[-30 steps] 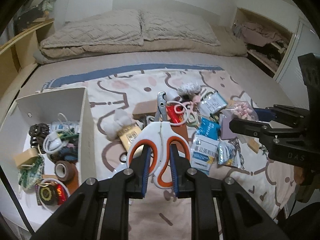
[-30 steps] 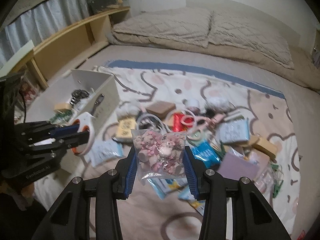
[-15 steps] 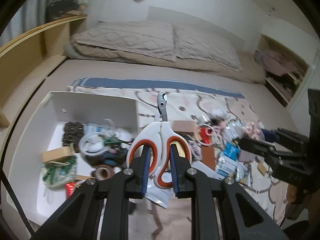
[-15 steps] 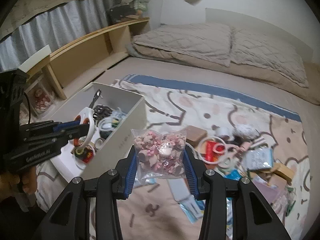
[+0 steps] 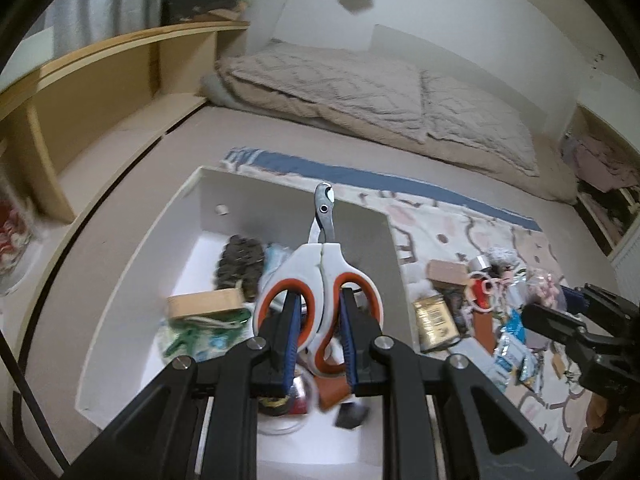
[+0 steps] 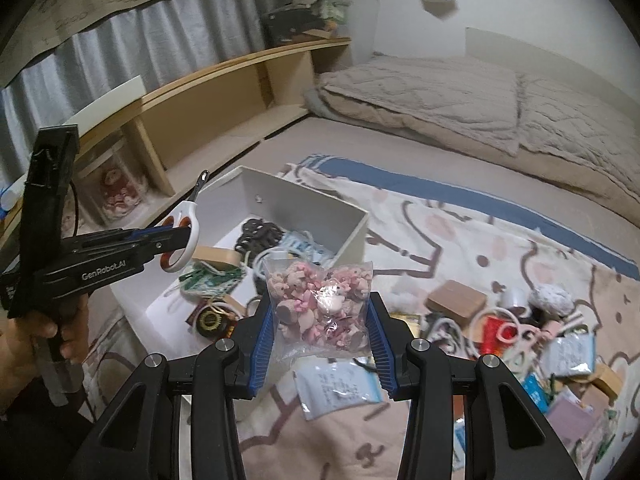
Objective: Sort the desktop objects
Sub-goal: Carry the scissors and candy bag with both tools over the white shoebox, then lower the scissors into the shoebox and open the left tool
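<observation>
Two grippers, both loaded. Left gripper [image 5: 318, 336] is clenched on the white-and-orange plastic-handled clippers with short grey metal jaws [image 5: 320, 280]: blue-padded fingers narrow, pinching the handle shanks between the orange-lined loops, metal tip pointing up-frame. In the left wrist view they sit centre frame, over the open white rectangular box [image 5: 292, 200], not touching it. Box contents visible: black coiled chain, tan wooden block, green clips, tape roll, cords. In the right wrist view the same clippers [image 6: 182, 236] show at middle left, above the box's near-left corner, held by the left gripper [image 6: 168, 236] with a hand [image 6: 48, 332] on its grip at lower left. Right gripper [image 6: 320, 332] is grasping a clear plastic bag of pink and beige small pieces [image 6: 320, 312], fingers roughly half spread, pads pressing both bag edges; bag upright, centre frame, over the cartoon-print cream blanket [image 6: 440, 236] just right of the box [image 6: 320, 208]. Remaining clutter of packets, rings and blocks lies at lower right on the blanket.
</observation>
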Motion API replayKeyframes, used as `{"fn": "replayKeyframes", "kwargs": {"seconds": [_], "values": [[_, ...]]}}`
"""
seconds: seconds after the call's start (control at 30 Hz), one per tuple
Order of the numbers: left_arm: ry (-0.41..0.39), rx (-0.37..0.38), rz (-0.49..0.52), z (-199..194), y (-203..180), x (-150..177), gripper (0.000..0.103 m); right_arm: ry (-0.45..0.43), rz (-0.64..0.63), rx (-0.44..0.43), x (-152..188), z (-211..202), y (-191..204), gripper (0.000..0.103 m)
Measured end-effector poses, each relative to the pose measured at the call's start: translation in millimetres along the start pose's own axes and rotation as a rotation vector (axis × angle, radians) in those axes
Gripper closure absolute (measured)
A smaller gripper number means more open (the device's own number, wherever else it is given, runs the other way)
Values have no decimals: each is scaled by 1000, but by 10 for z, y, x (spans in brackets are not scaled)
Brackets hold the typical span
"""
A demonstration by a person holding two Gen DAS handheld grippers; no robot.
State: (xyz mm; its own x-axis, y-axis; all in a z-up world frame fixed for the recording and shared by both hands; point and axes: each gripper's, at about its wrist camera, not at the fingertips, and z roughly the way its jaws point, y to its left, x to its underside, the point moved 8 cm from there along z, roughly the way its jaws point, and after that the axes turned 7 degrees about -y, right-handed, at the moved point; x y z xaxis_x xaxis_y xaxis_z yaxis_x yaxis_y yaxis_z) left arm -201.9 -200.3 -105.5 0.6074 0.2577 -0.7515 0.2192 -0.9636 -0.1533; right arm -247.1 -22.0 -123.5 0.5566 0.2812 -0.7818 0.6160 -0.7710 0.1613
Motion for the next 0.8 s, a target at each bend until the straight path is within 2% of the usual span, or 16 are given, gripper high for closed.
{"fn": "replayKeyframes", "kwargs": {"seconds": [0.27, 0.47, 0.67, 0.8], "values": [[77, -70, 8, 113, 332, 228, 84, 35, -7, -50, 33, 230, 214, 59], [195, -78, 66, 265, 400, 455, 84, 59, -30, -86, 69, 328, 399, 59], [275, -92, 81, 436, 459, 617, 84, 63, -44, -102, 74, 349, 478, 59], [322, -129, 131, 572, 460, 718, 84, 65, -39, -102, 75, 344, 466, 58]]}}
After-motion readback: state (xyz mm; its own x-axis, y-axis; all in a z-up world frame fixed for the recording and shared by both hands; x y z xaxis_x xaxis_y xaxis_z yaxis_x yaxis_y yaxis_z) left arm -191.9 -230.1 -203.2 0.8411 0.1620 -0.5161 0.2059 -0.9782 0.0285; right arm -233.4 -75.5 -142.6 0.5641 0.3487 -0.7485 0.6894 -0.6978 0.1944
